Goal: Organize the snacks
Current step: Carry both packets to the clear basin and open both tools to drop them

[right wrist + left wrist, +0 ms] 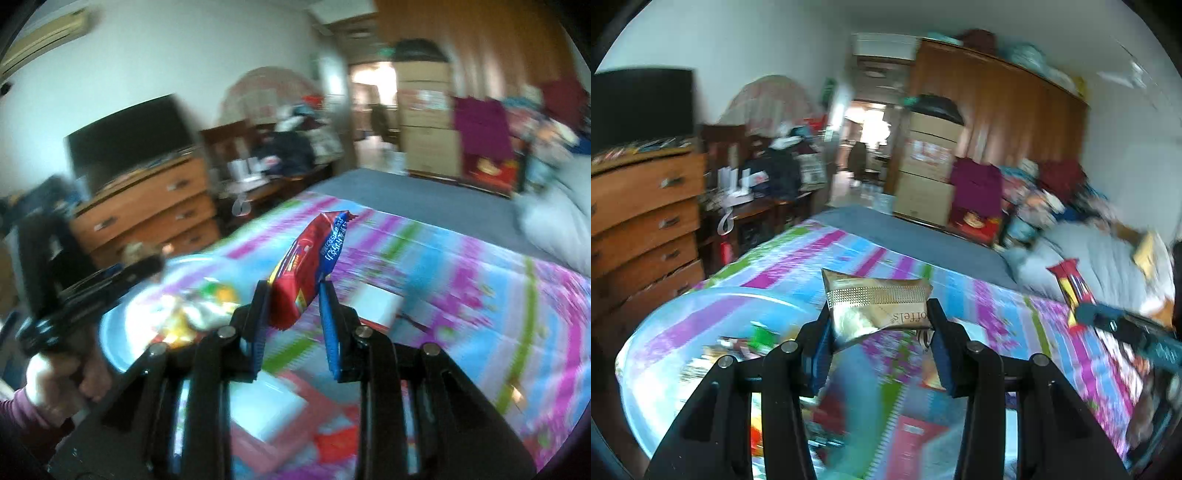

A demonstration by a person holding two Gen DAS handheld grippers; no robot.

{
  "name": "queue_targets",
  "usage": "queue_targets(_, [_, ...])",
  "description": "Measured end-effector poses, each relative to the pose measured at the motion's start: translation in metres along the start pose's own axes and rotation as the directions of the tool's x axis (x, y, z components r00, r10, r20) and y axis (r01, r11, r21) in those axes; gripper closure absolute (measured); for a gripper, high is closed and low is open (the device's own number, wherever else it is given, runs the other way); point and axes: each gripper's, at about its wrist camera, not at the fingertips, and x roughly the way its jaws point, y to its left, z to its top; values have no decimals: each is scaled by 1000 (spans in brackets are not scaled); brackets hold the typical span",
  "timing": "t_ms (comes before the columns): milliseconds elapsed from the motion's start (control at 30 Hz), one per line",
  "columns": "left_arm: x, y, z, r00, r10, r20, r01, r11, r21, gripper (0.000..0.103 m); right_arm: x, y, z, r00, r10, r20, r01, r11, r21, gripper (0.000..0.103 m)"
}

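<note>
My left gripper (879,314) is shut on a gold foil snack packet (877,306), held flat above the bed. My right gripper (293,291) is shut on a red and blue snack packet (314,262) that stands up between the blue pads. A pale blue round tub (668,332) with several snack packets in it lies on the striped bedspread below the left gripper; the same tub (114,343) shows left in the right wrist view. The right gripper (1086,317) with its red packet (1071,286) appears blurred at the right of the left wrist view. The left gripper's body (92,288) and the hand holding it show at left.
A red box with a white lid (266,406) lies on the striped bedspread (461,280) near the front. A wooden chest of drawers (642,218) with a dark screen stands left of the bed. Cardboard boxes (929,173), a wardrobe and heaped clothes fill the back and right.
</note>
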Motion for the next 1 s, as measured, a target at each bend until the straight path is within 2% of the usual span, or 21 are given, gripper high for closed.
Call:
queue_targets(167, [10, 69, 18, 991, 132, -15, -133, 988, -73, 56, 52, 51, 20, 993, 100, -59, -103, 992, -68, 76])
queue_targets(367, [24, 114, 18, 975, 215, -58, -220, 970, -102, 56, 92, 88, 26, 978, 154, -138, -167, 982, -85, 76])
queue_targets(567, [34, 130, 1, 968, 227, -107, -238, 966, -105, 56, 110, 110, 27, 971, 162, -177, -181, 978, -100, 76])
queue_targets(833, [37, 131, 1, 968, 224, -112, -235, 967, -97, 55, 121, 119, 26, 967, 154, -203, -180, 977, -116, 75])
queue_targets(933, [40, 131, 1, 966, 230, -116, -242, 966, -96, 53, 124, 125, 26, 965, 153, -213, -183, 975, -126, 73])
queue_targets(1000, [41, 132, 0, 962, 246, -116, -257, 961, -98, 47, 124, 128, 27, 965, 151, -213, -182, 975, -131, 73])
